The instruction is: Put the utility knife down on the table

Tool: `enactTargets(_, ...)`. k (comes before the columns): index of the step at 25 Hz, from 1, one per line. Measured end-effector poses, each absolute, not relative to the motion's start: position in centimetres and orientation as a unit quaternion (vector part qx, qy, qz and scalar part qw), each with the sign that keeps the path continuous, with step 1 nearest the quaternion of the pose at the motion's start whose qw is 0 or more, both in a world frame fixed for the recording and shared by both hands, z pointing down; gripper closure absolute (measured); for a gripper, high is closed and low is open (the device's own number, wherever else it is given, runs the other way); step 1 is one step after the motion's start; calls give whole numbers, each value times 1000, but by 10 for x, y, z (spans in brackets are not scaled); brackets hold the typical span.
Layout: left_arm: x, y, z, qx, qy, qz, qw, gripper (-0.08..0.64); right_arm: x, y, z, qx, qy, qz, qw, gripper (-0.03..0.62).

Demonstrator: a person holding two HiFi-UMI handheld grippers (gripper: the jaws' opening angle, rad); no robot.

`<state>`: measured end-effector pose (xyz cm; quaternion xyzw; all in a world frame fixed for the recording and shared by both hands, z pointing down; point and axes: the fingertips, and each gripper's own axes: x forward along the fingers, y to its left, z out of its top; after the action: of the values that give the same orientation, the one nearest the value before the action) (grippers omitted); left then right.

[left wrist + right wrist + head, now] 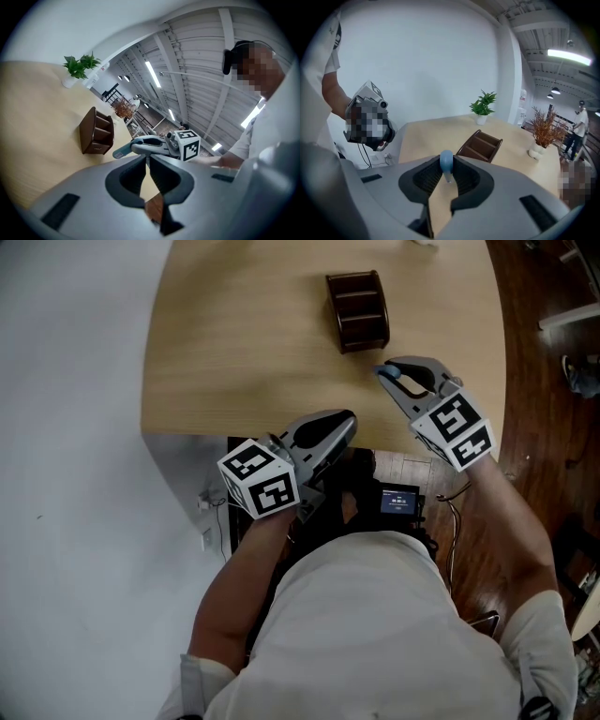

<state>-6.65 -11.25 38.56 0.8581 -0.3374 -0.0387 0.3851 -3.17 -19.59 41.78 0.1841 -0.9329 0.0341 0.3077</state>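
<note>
At the near edge of the desk (pixel 234 362) the left gripper (pixel 343 421) hovers, fingers closed together on nothing. Just beyond, the right gripper (pixel 386 373) hangs over the desk's right part, fingers clamped on the blue utility knife (pixel 446 163). Farther on stands a brown organizer (pixel 357 310), with bare wood spreading to its left.

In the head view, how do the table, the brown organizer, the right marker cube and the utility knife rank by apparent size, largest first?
1. table
2-3. brown organizer and right marker cube: about alike, and the cube is nearer the camera, so unranked.
4. utility knife: only its blue end shows.
</note>
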Motion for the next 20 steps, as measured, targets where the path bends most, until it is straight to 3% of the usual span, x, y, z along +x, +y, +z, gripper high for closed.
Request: enactTargets(20,-77,-133,395,844,-363,-46,392,554,-76,-265,453,175,-915,-63,359,520)
